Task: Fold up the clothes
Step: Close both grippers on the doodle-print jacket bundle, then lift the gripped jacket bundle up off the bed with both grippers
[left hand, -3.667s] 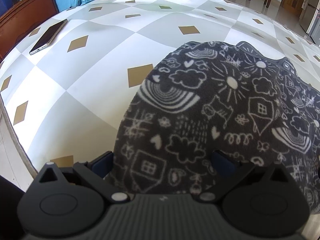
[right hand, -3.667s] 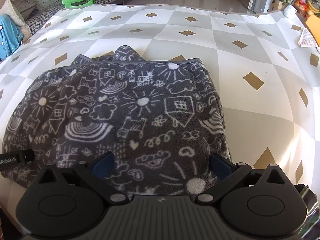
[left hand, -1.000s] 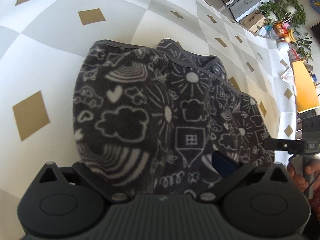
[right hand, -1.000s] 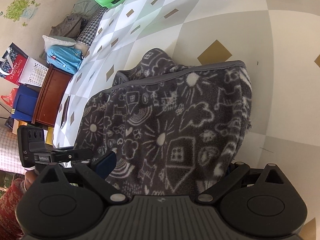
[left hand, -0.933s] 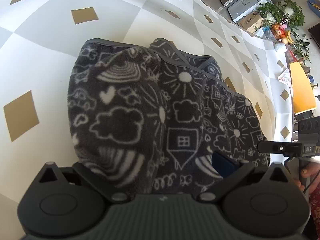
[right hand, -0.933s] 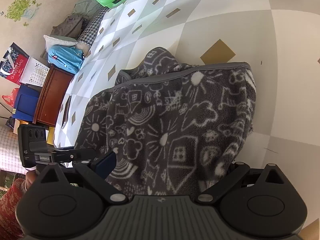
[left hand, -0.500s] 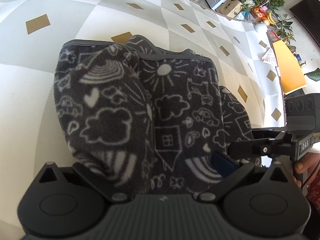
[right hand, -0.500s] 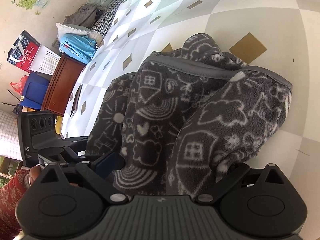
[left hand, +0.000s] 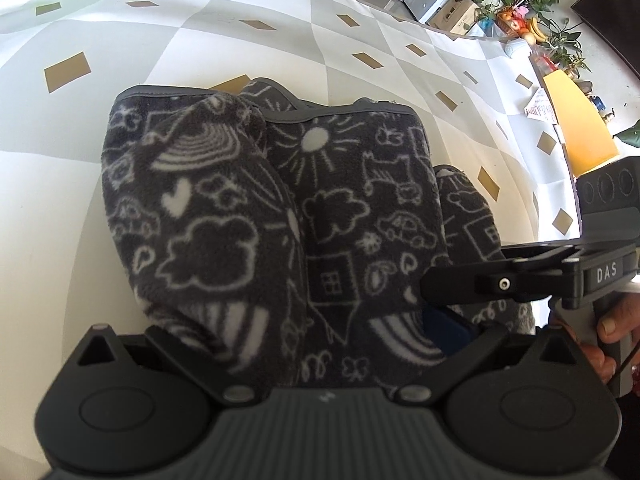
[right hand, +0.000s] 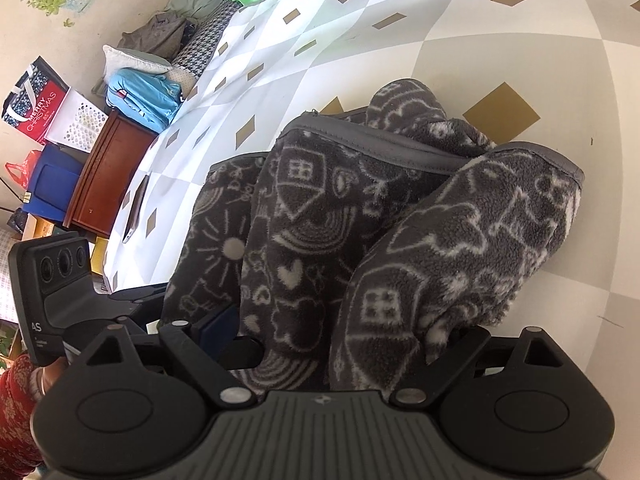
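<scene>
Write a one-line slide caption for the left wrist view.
Left hand-held gripper bunching a doodle-print fleece garment on the checked tablecloth.

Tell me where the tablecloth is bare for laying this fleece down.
Bare tablecloth lies beyond the fleece garment and to its left in the left wrist view. It is crowded where both sets of fingers flank the fleece, and toward the phone and yellow board.

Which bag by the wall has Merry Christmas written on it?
The red and navy gift bag, topmost; the red plastic bag below it is plain.
</scene>
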The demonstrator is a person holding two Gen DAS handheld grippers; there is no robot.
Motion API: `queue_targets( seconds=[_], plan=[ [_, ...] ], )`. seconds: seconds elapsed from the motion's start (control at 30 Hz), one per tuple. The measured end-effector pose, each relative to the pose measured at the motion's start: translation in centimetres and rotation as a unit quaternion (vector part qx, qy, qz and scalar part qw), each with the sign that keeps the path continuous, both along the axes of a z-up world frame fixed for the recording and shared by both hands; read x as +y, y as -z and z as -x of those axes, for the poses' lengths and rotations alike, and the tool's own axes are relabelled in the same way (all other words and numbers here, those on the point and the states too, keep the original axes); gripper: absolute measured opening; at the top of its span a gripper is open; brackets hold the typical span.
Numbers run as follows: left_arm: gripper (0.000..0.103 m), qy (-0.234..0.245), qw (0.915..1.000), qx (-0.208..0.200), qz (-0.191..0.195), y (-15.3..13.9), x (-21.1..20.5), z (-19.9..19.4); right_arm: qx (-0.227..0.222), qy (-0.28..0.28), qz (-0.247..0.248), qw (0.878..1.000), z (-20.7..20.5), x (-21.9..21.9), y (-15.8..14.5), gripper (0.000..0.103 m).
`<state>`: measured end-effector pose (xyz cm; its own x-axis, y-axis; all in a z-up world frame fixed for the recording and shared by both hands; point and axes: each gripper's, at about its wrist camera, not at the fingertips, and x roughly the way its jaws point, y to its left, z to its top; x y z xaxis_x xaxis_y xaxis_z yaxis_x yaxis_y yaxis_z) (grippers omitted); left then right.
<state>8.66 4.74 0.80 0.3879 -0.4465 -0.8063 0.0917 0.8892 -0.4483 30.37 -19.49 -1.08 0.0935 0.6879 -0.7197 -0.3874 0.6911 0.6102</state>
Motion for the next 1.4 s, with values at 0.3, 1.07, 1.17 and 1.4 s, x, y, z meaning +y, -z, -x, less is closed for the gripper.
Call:
queue_targets(
  seconds=[0.3, 1.07, 1.17, 1.4],
  plan=[
    [0.102, 0.011, 0.9984, -0.034, -0.043, -1.0, -2.0, 0.9, -0.050, -0.022, 0.039, 0.998, 1.2, 1.4, -0.8, 0.073],
    [0.100, -0.009, 0.9948, -0.075, -0.068, -0.5, -3.3, 1.4, -0.099, -0.016, 0.083, 0.991, 2.3, 2.5, -1.3, 0.069],
    [0.095, -0.006, 0.9934, -0.085, -0.077, -1.2, -3.5, 1.7, -0.113, -0.017, 0.083, 0.990, 2.6, 2.4, -1.9, 0.064],
    [0.091, -0.011, 0.9920, -0.094, -0.083, -2.2, -3.8, 1.6, -0.119, -0.013, 0.086, 0.989, 2.6, 2.4, -2.5, 0.059]
  ],
)
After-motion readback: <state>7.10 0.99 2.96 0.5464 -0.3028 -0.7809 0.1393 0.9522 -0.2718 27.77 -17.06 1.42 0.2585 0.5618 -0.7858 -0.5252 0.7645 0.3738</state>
